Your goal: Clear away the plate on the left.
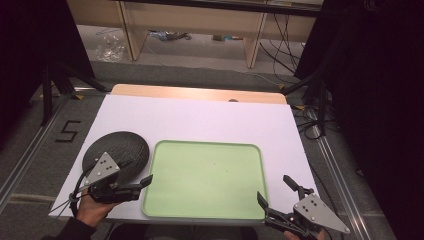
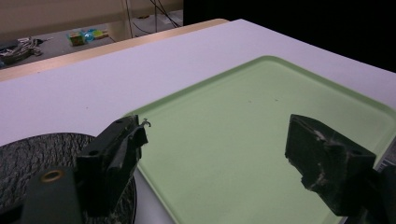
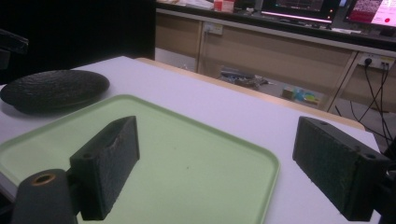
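While your left gripper [image 1: 146, 183] hangs spread and empty, the black plate [image 1: 120, 147] lies just at its eleven o'clock.

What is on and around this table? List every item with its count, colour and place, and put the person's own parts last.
Round dark textured plate: one, black-grey, left on the sheet, beside the tray.
Rectangular light green plastic tray: one, near middle, nothing on it.
White sheet: one, covering the wooden table.
Taped numeral 5: one, black, floor at left.
Wooden bench: one, tan, beyond the table.
Left claw: one, black, open, over the plate's near edge.
Right claw: one, black, open, at the tray's near right corner.
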`<state>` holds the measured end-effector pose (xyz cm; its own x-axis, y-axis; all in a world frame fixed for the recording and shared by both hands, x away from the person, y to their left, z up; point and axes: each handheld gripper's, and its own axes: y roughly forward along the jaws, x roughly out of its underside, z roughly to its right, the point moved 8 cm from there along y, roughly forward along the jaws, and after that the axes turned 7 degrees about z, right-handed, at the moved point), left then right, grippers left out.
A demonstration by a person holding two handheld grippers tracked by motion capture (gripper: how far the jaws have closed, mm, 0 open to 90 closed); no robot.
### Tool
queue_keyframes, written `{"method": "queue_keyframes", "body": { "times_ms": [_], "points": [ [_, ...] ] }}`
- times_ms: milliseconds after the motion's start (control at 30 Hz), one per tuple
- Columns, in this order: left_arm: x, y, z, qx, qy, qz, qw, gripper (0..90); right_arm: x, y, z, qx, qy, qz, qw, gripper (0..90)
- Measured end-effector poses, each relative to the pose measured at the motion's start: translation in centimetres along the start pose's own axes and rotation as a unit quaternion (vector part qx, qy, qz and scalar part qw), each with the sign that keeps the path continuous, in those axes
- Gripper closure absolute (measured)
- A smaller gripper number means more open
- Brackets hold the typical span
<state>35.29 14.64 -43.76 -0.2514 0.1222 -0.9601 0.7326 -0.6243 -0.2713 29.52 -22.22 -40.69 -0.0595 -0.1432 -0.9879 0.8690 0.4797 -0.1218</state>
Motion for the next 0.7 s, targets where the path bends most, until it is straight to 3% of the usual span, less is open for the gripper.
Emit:
{"method": "queue_keyframes", "body": {
  "times_ms": [200, 300, 367, 500, 567, 633, 700],
  "points": [
    [0.1, 0.0, -0.2, -0.009, -0.011, -0.004, 0.9999, 17.7, 0.0, 0.0, 0.0, 0.000, 0.000, 0.002, 1.0000, 15.4],
    [0.1, -0.1, -0.3, -0.008, -0.007, -0.008, 0.9999, 17.6, 0.0, 0.0, 0.0, -0.001, 0.002, 0.000, 1.0000, 15.4],
    [0.3, 0.0, -0.7, -0.003, -0.013, -0.017, 0.9998, 17.7, 0.0, 0.0, -0.1, -0.004, -0.002, -0.001, 1.0000, 15.4],
    [0.4, 0.0, -1.5, -0.013, -0.026, -0.025, 0.9993, 17.7, 0.0, 0.0, -0.1, -0.003, -0.001, -0.001, 1.0000, 15.4],
    [0.4, 0.0, -2.0, -0.017, -0.013, -0.029, 0.9993, 17.8, 0.0, 0.0, -0.1, -0.002, -0.001, 0.001, 1.0000, 15.4],
    [0.5, 0.2, -2.5, -0.024, -0.026, -0.034, 0.9988, 17.8, 0.0, 0.0, -0.1, -0.005, 0.000, 0.000, 1.0000, 15.4],
    [0.5, 0.2, -2.8, -0.026, -0.024, -0.035, 0.9987, 18.2, 0.0, -0.1, -0.1, -0.005, -0.002, -0.003, 1.0000, 15.4]
  ]
}}
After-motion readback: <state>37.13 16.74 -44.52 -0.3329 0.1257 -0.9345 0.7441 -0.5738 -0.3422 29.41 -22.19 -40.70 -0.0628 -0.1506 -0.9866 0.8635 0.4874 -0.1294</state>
